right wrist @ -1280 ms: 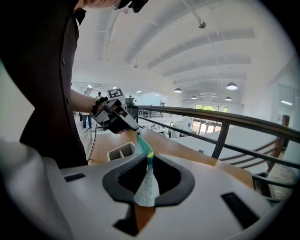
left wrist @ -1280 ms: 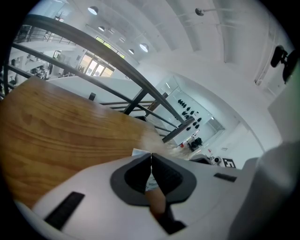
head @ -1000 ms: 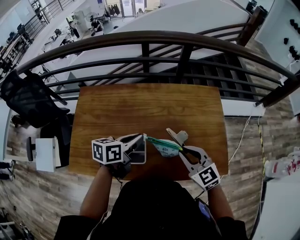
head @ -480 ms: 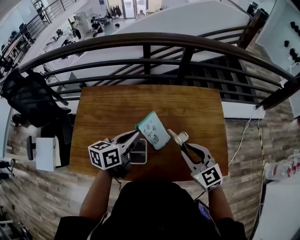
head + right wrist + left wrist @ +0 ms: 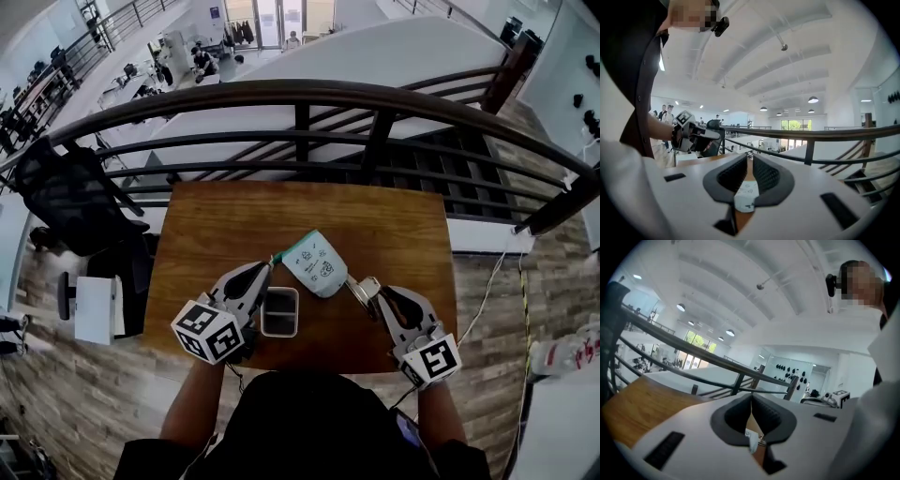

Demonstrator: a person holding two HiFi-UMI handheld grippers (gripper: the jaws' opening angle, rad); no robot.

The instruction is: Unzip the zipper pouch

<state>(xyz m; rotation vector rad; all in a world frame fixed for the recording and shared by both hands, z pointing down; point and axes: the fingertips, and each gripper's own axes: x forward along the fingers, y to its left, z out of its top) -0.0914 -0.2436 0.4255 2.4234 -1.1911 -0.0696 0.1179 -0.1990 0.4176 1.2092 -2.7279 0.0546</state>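
The zipper pouch (image 5: 315, 263), white with small prints and a teal zipper edge, hangs above the wooden table (image 5: 225, 220) between both grippers. My left gripper (image 5: 269, 266) is shut on the pouch's teal left end; in the left gripper view a small white scrap (image 5: 753, 439) shows behind the closed jaws (image 5: 751, 401). My right gripper (image 5: 353, 284) is closing on the pouch's lower right corner. In the right gripper view the white fabric (image 5: 746, 195) sits between the jaws (image 5: 750, 161), which stand almost together.
A dark rectangle with a white rim (image 5: 279, 311) lies on the table just below the left gripper. A dark metal railing (image 5: 309, 94) runs along the table's far edge. A black chair (image 5: 66, 192) stands off the table's left side.
A second ago the pouch was stretched edge-on between both grippers. Then the right gripper came off it and the pouch swung up from the left gripper. Now the right gripper is back on its corner.
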